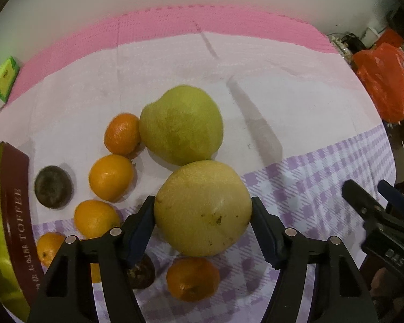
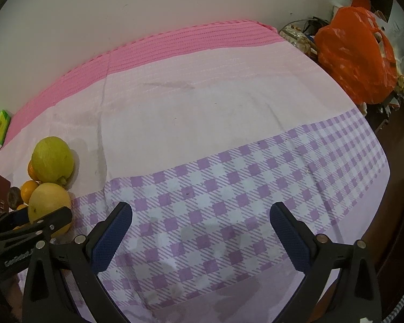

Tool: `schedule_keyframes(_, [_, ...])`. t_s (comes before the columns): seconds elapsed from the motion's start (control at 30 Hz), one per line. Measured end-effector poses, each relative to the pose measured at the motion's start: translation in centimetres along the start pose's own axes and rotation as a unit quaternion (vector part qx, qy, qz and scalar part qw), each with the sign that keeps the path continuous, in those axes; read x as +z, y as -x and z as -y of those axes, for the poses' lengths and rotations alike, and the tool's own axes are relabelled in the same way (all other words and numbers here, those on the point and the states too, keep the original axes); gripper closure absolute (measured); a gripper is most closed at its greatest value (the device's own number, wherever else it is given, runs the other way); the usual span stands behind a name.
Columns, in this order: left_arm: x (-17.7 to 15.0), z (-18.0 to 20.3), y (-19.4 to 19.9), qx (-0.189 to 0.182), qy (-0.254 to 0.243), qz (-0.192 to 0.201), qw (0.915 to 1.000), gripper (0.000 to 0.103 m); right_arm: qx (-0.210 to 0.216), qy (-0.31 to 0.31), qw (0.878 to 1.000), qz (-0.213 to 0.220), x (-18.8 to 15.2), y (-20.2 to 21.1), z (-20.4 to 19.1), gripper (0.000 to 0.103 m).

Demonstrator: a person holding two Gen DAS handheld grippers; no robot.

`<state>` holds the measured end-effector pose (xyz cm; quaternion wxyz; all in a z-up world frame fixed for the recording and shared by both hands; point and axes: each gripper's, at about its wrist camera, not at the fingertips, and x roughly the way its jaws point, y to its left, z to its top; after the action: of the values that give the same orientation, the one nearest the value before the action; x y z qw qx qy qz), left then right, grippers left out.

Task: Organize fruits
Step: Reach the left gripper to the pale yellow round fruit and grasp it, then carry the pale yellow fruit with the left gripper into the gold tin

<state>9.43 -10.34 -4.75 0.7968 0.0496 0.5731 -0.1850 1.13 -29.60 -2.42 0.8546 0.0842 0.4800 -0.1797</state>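
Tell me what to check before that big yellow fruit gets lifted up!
1. Left gripper jaws pressing both sides of the big round yellow fruit: ok, both pads touch it.
2. Grip centred on the fruit: ok, pads sit at its widest part.
3. Green pear-shaped fruit clear of the yellow one: not ok, they touch, so it may roll.
4. Small orange mandarin just below the yellow fruit out of the way: cannot tell.
5. Right gripper free to help: ok, jaws open, nothing between them.
6. Bare spot on the purple checked cloth for putting it down: ok.
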Motion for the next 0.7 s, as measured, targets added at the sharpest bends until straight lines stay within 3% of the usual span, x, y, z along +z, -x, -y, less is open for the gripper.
schedule_keyframes(0.13, [-0.1, 0.1, 2.0, -0.008, -0.003, 0.019, 0.9998, 0.035, -0.003, 0.009, 1.0, 0.003, -0.1, 0.1, -0.4, 0.001])
schedule_keyframes(0.33, [-0.4, -2.6, 6.2, -0.004, 0.014, 0.055, 0.9984, 0.035, -0.001, 0.029, 0.999, 0.016, -0.2, 0.6, -1.3, 0.001])
schedule_keyframes(0.47, [-0.9, -6.2, 9.0, 0.024, 0.04, 0.077, 0.996, 0.034, -0.006, 0.05, 0.998, 0.024, -0.3, 0.8, -2.2, 0.002])
schedule_keyframes(0.7, [-3.6, -14.5, 11.9, 0.091, 0.1, 0.088, 0.9869, 0.035, 0.029, 0.098, 0.994, 0.045, -1.1, 1.8, -4.5, 0.002])
